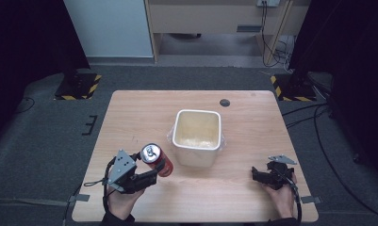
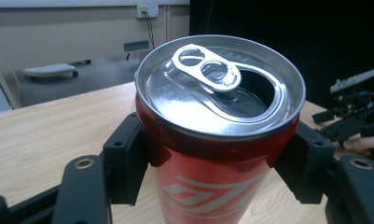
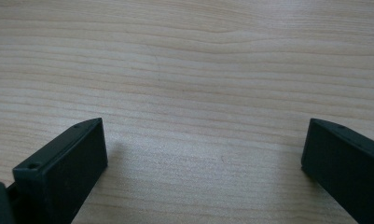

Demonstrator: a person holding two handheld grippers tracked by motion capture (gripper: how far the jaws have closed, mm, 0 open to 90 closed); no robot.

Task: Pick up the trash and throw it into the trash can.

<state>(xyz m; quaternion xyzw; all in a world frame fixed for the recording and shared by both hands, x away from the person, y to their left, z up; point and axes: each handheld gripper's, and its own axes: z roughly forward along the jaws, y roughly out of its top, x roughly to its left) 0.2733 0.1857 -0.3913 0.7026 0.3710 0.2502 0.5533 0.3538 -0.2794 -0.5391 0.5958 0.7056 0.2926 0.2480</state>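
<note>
High view: a light wooden table (image 1: 130, 113) carries a white square bin (image 1: 197, 137) near its middle, lined with clear plastic that shows at the rim. To the bin's left, the left tool (image 1: 159, 168) is clamped on a red drink can (image 1: 154, 159), held by the person's left hand (image 1: 122, 200) at the near left of the table. The can leans a little, and whether its base touches the table is hard to tell from here.

Left gripper view: the two black jaws press on opposite sides of the red can (image 2: 212, 154); its silver top is opened, with the pull tab (image 2: 205, 67) lying flat beside the mouth.

At the near right, the right hand (image 1: 282, 193) holds the right tool (image 1: 256, 175) low over bare wood, well apart from the bin. Right gripper view shows its jaws spread wide with nothing between them.
</note>
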